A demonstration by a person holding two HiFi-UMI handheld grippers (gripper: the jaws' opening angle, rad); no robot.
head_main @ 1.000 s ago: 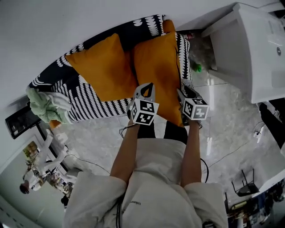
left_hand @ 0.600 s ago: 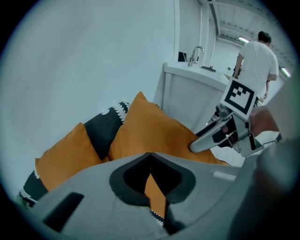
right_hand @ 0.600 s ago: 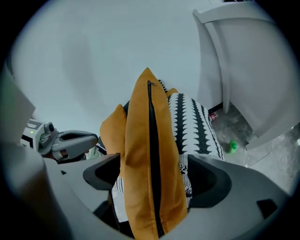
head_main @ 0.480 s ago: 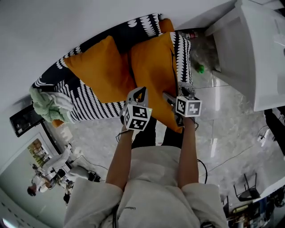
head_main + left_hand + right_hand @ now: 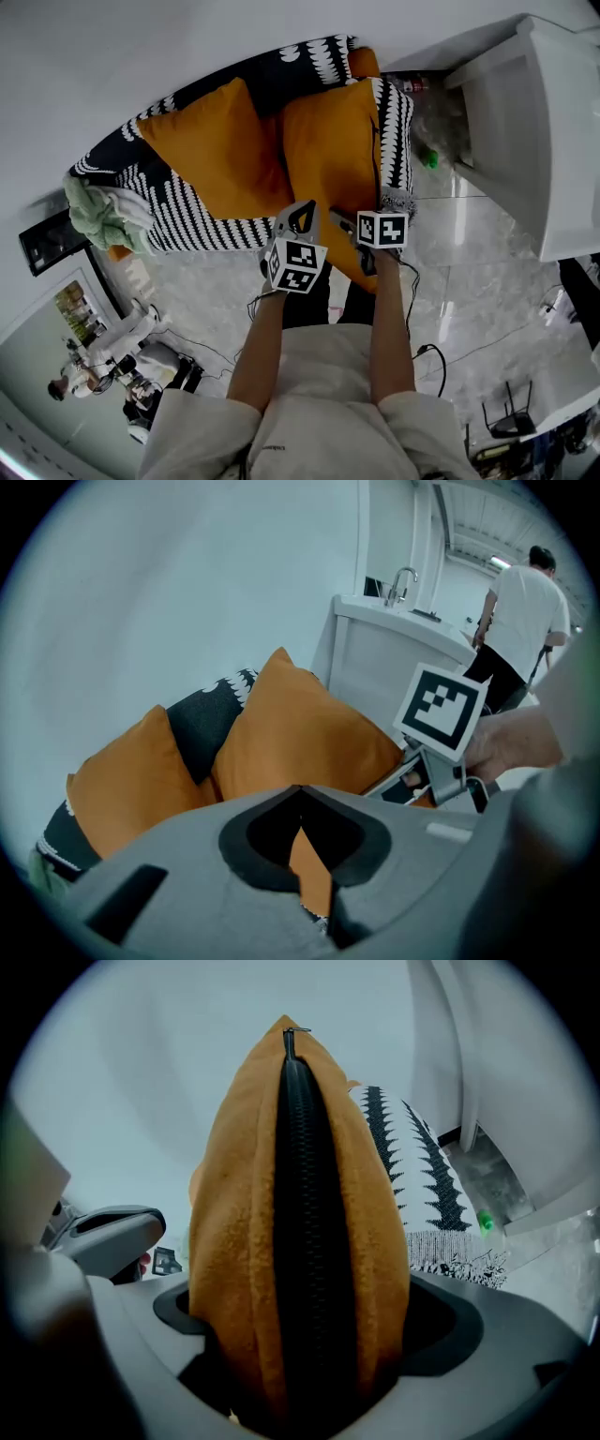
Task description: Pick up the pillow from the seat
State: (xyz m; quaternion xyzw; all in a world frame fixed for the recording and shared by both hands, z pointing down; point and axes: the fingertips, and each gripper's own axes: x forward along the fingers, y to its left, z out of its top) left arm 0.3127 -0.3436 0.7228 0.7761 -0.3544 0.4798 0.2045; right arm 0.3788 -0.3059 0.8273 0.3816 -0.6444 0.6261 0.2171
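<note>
Two orange pillows lean on a black-and-white patterned sofa. The right pillow stands nearest me, and its black zip faces the right gripper view. My right gripper is at that pillow's near edge. Its jaws have just been opening and now stand wide, with the zipped edge between them. My left gripper hovers just left of it over the same pillow's lower corner, its tips together and holding nothing. The left pillow lies untouched.
A crumpled pale green cloth sits on the sofa's left end. A white counter stands close on the right, with a small green item on the marble floor beside it. A person stands by the counter.
My right gripper has moved left and down onto the right pillow's near edge. The left gripper has hardly shifted.
</note>
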